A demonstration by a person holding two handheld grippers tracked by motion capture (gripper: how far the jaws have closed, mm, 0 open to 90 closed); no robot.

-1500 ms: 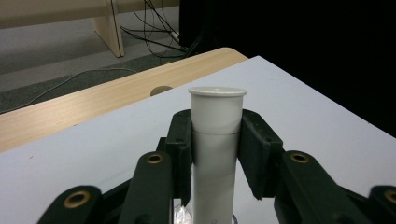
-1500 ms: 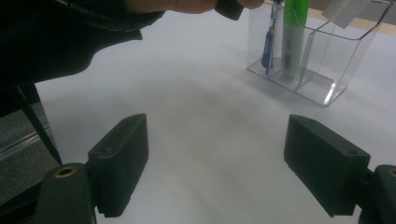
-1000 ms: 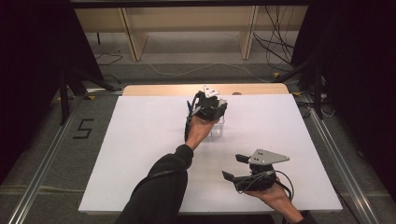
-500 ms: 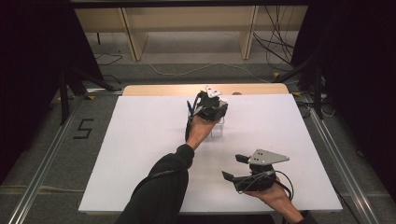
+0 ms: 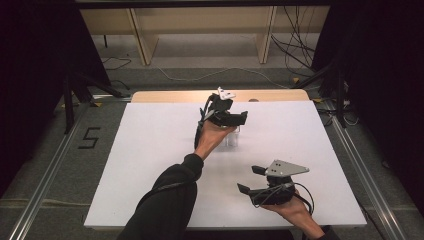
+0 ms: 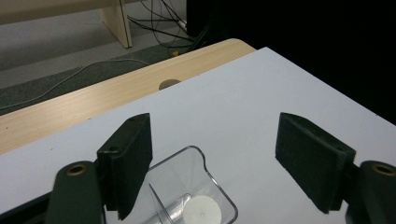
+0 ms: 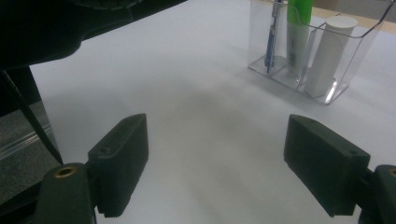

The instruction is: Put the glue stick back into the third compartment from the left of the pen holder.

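A clear plastic organizer (image 5: 233, 138) stands on the white table top (image 5: 150, 150), right of centre toward the back. In the right gripper view the organizer (image 7: 322, 70) holds a blue pen (image 7: 271, 32), a green item (image 7: 299, 28) and a white cylinder (image 7: 329, 51), all upright. My left gripper (image 5: 235, 119) hovers just above it, open; in its own view the left gripper (image 6: 217, 158) has the organizer's corner (image 6: 196, 186) and the white cylinder's top (image 6: 201, 213) under its jaws. My right gripper (image 5: 250, 179) is open near the front edge, and in its own view the right gripper (image 7: 217, 158) holds nothing.
A bare wooden strip (image 5: 170, 96) with a small hole (image 5: 253, 100) runs along the table's far edge. Beyond it are pale shelf legs (image 5: 142, 35) and cables (image 5: 295, 50) on the floor. A "5" mark (image 5: 90, 138) sits on the floor at left.
The left gripper has shifted very slightly to the right above the organizer. The right gripper has stayed where it was.
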